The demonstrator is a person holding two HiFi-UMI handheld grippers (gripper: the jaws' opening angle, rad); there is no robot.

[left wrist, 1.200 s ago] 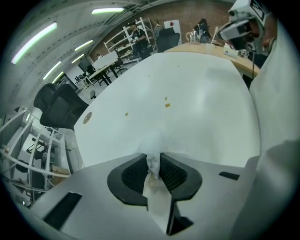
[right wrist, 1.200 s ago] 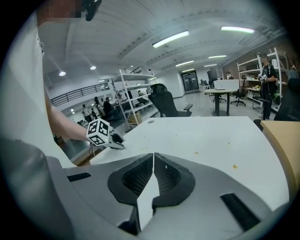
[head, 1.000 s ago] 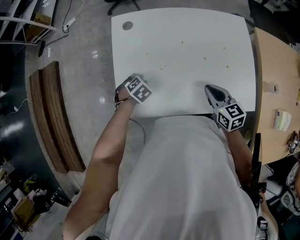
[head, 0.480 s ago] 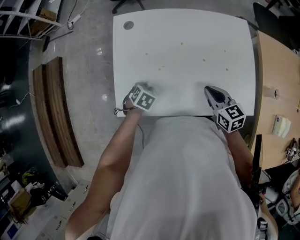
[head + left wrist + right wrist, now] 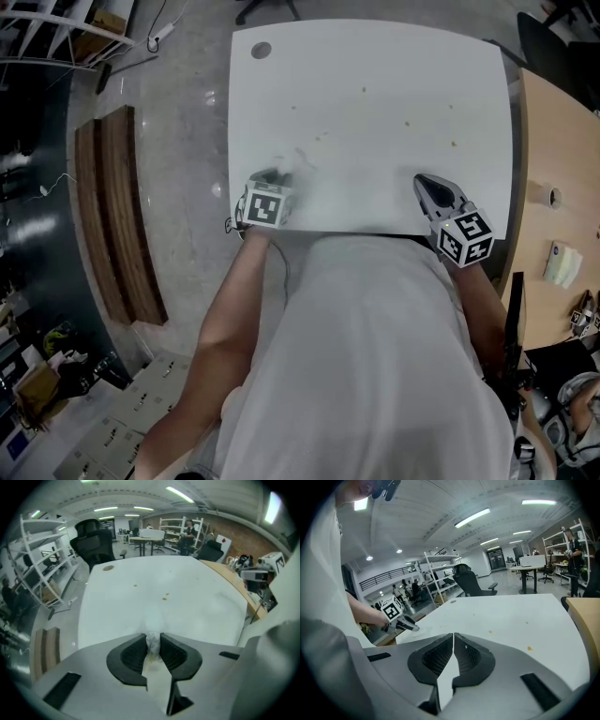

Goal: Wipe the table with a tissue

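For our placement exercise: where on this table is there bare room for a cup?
Bare: far table strip right of the grommet; near strip between left gripper and right gripper. Crowded: tissue at left gripper, crumbs mid-table.

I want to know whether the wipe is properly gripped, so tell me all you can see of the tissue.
The tissue is white, thin and soft-looking, crumpled into a narrow wad. The left gripper has its jaws shut on it, between black ribbed pads. Its loose end fans out past the jaw tips over the white table, near the edge closest to the person. Whether it touches the surface is unclear.
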